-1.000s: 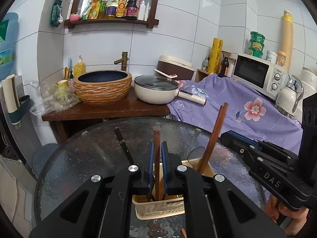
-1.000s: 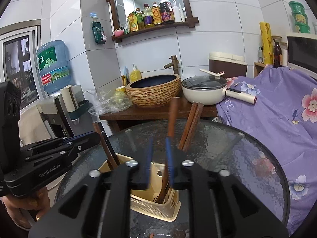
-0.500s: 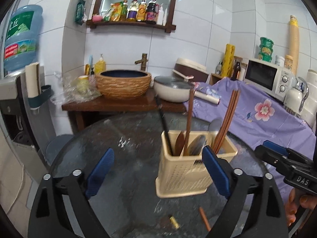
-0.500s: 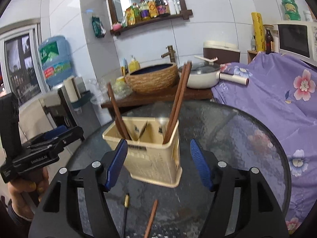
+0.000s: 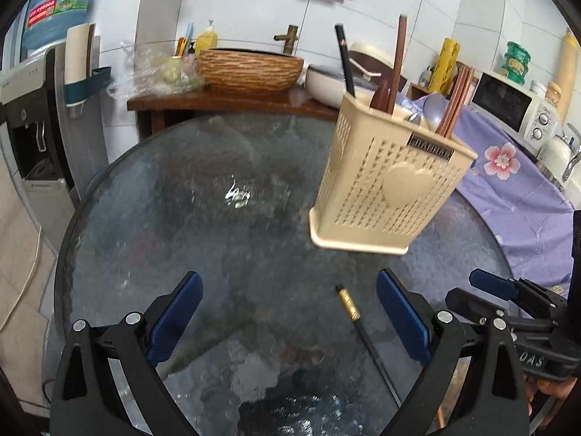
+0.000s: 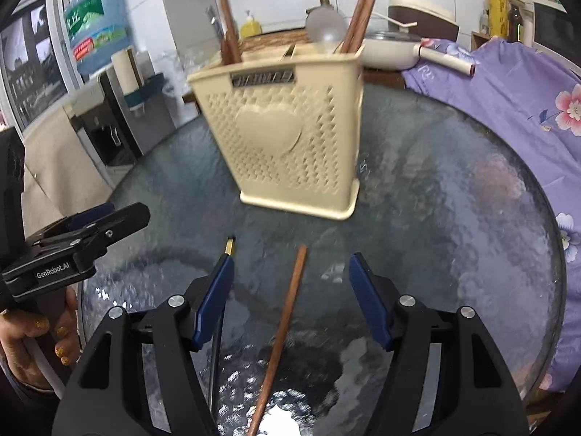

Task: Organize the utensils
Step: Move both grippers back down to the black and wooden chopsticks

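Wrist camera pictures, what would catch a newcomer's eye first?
The beige utensil basket standing on the round glass table, with brown chopsticks and a spoon sticking up from it. In front of it, a brown chopstick and a black chopstick lie loose on the glass between the open grippers.

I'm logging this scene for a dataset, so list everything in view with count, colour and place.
Utensil holder: one, cream, standing on the table, holding chopsticks and spoons.
Black chopstick: one, gold-tipped, lying on the table.
Brown chopstick: one, lying on the table.
Table: one, dark glass, round.
Basin: one, woven brown, on the wooden counter.
Pan: one, white, on the counter.
Cloth: one, purple floral, right side.
Microwave: one, white, far right.
Water bottle: one, blue, left.
Left gripper: open, empty.
Right gripper: open, around the brown chopstick.
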`<state>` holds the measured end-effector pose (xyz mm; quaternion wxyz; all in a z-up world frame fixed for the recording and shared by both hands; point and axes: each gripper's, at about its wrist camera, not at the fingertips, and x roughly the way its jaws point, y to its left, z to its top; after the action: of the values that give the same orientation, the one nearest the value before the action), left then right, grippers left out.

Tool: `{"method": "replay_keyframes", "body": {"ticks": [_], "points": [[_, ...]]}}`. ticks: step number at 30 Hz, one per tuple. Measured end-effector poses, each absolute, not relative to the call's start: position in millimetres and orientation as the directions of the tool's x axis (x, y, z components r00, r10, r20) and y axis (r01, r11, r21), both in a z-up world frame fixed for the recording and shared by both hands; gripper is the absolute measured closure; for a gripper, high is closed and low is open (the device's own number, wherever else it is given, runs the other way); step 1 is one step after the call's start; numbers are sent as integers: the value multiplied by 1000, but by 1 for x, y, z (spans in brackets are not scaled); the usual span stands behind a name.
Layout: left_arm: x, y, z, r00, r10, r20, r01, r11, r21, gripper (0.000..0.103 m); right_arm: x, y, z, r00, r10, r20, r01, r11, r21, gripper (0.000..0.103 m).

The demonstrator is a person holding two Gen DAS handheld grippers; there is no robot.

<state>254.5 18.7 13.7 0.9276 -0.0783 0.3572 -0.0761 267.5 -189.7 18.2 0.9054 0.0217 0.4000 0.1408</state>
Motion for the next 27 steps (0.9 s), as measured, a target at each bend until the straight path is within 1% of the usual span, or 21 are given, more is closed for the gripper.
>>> {"method": "replay_keyframes", "body": {"ticks": [4, 9, 13, 16, 18, 23, 25, 27], "points": [[251, 24, 6, 728, -173, -664, 61, 980, -188, 9, 264, -185, 6, 624, 248, -741, -209, 967, 147, 37], [243, 31, -4, 728, -134, -673, 17, 984, -177, 9, 261, -179, -2, 612, 221, -759, -190, 973, 130, 43], [241, 31, -10, 712, -134, -689, 7, 983, -184, 9, 264, -172, -8, 602, 201, -773, -177, 977, 116, 46], [240, 27, -11, 708, -135, -693, 12, 984, -179, 9, 269, -170, -15, 588, 184, -788, -168, 980, 104, 54], [239, 22, -11, 707, -135, -694, 23, 985, -168, 9, 274, -169, -19, 578, 178, -796, -162, 982, 102, 64], [240, 11, -14, 697, -133, -705, 48, 989, -139, 10, 280, -164, -25, 566, 167, -808, -158, 983, 94, 75], [241, 7, -16, 691, -135, -711, 58, 990, -131, 10, 283, -162, -28, 562, 163, -811, -157, 984, 89, 77], [241, 2, -18, 683, -139, -717, 71, 990, -124, 11, 284, -161, -28, 566, 149, -811, -158, 985, 71, 84]]}}
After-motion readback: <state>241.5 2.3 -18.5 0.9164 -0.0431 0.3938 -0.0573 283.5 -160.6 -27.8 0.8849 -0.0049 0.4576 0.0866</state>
